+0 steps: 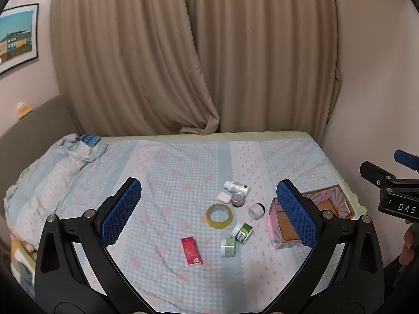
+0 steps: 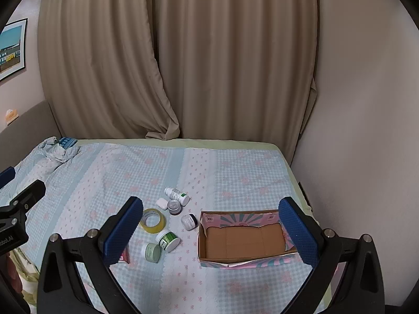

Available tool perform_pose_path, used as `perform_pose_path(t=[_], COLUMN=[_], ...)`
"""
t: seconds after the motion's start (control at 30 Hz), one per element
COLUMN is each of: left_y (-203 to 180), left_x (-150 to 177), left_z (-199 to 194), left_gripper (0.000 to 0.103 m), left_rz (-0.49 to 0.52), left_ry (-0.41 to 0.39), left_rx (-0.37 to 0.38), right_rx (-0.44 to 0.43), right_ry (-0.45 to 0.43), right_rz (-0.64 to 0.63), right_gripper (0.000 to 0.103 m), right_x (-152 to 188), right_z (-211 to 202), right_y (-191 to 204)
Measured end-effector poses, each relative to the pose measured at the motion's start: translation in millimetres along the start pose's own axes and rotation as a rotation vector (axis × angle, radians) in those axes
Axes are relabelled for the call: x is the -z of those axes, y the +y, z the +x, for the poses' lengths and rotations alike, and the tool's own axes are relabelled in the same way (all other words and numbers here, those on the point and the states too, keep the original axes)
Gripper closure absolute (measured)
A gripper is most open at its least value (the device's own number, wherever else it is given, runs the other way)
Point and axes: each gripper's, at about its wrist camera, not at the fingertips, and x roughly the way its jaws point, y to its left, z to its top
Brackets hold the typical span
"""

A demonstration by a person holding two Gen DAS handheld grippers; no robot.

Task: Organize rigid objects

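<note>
Hovering over bed [image 2: 235, 167], both tongs [image 1: 209, 209] [image 2: 209, 227] wide, empty; box [image 2: 246, 259] near right edge, jars [image 2: 167, 239] left.

Beige curtains [image 2: 183, 60] are drawn behind the bed [image 2: 235, 172], which is covered by a blue-and-pink checked sheet. A framed picture [image 1: 17, 36] is hung on the left wall. Crumpled bedding [image 1: 65, 157] is bunched at the bed's far left corner.

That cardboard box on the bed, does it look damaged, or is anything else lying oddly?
Yes. The cardboard box has a ragged, torn far wall and holds nothing. Beside it the white pill bottle and the green-labelled jar lie on their sides, loosely scattered around the tape roll.
</note>
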Motion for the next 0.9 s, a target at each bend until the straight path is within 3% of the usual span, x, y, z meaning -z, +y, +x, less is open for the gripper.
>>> perform_pose_path(t=[0.57,0.9], left_y=[5,7], left_x=[8,8], left_z=[3,4], left_gripper=[0.000,0.000], left_rz=[-0.024,-0.026], left_ry=[0.007,0.009], left_rx=[0.009,0.009], right_rx=[-0.029,-0.028], right_ry=[-0.003,-0.009], right_rz=[-0.005,-0.006], right_gripper=[0.000,0.000], right_x=[-7,6], right_z=[14,11], right_y=[-2,5])
